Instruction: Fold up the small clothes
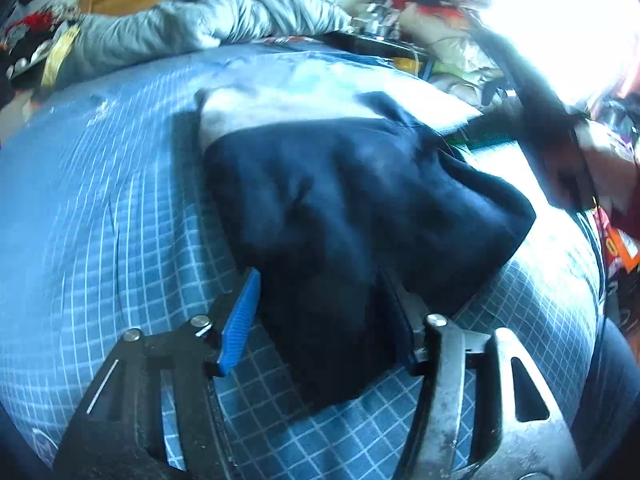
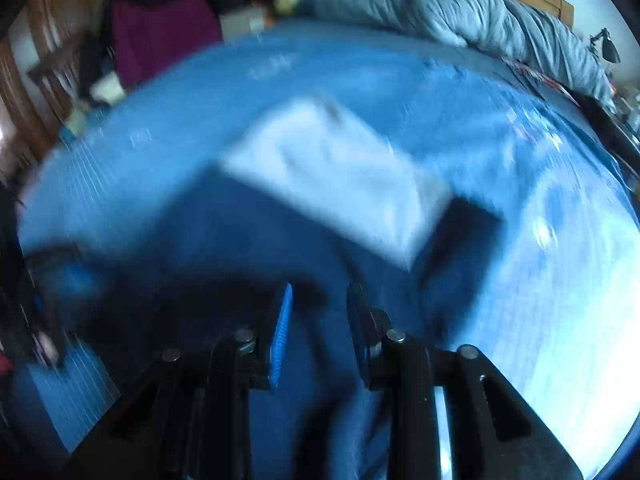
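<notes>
- The bed (image 1: 100,184), under a blue checked sheet, holds the garment (image 1: 360,200): a dark navy piece with a pale band (image 1: 248,112) at its far end, lying mid-bed.
- The left gripper (image 1: 324,300) sits at the garment's near end. Its jaws stand wide, and the near edge of the cloth lies between them. The blue pad (image 1: 240,320) on the left is clear of the fabric; the right finger looks close against it, but I see no pinch.
- From these jaws the garment runs straight away, its long axis going from the near edge up to the pale band, which points toward the grey quilt (image 1: 208,20) at the headboard.
- A bulge of navy cloth (image 1: 488,216) sags off to the right, so that side isn't flat.
- The right gripper (image 2: 320,300) is badly blurred in its own view. Its jaws stand narrowly apart, and I can't make out anything held between them.
- From that side the garment lies ahead and to the left.
- My guess: the left hand is nearer, so the next fold falls to it, lifting the near edge toward the pale band.
</notes>
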Demonstrator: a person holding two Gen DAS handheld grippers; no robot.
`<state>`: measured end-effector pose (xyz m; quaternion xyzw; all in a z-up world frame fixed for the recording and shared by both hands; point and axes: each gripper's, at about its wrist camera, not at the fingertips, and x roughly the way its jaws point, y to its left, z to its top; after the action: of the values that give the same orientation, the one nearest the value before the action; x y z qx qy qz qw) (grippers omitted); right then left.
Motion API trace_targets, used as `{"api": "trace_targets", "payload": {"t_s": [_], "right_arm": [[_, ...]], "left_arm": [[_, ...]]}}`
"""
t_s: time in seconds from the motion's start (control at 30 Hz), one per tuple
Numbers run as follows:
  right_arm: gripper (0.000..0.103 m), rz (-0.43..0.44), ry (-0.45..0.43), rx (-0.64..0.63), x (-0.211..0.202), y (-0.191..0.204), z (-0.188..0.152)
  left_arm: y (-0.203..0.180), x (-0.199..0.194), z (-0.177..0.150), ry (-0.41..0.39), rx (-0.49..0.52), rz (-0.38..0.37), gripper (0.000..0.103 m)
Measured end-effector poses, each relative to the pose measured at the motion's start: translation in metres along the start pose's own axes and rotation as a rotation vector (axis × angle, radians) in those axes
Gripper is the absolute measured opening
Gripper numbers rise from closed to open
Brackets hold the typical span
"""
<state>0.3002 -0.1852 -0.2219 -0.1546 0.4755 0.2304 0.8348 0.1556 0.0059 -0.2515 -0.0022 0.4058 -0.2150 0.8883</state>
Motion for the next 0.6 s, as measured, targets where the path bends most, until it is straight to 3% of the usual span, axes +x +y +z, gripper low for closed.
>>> {"api": "trace_targets", "payload": {"t_s": [0.03,0.13,0.23,0.3,0.4,0.43,0.53,0.6], "right_arm": [[0.030,-0.020,0.045,0.017,0.006,-0.008,-0.021],[0.024,-0.026,0.014,0.082,-0.011,-0.024,-0.040],[0.030,-0.068,-0.100,0.055,-0.047,-0.013,-0.040],[0.031,-0.048,-0.122,0.035,-0.053,-0.003,-0.041],[0.038,-0.025,0.015,0.044,-0.016,0.001,-0.063],[0.039,-0.032,-0.008,0.055,-0.016,0.001,-0.068],[0.047,-0.040,-0.065,0.090,-0.054,0.010,-0.071],[0.073,-0.040,-0.160,0.143,-0.088,0.014,-0.083]], "left_arm": [[0.000,0.000,0.002,0.004,-0.003,0.002,0.062],[-0.003,-0.005,0.009,0.006,0.007,0.028,0.059],[-0.008,-0.013,0.010,-0.007,0.006,0.040,0.060],[-0.010,-0.007,0.008,0.019,0.003,0.064,0.061],[-0.006,0.001,0.003,0.073,-0.042,0.111,0.062],[-0.006,-0.003,0.003,0.072,-0.049,0.118,0.062],[-0.015,-0.025,0.001,0.052,-0.032,0.158,0.062],[-0.019,-0.034,-0.007,0.059,-0.037,0.182,0.064]]}}
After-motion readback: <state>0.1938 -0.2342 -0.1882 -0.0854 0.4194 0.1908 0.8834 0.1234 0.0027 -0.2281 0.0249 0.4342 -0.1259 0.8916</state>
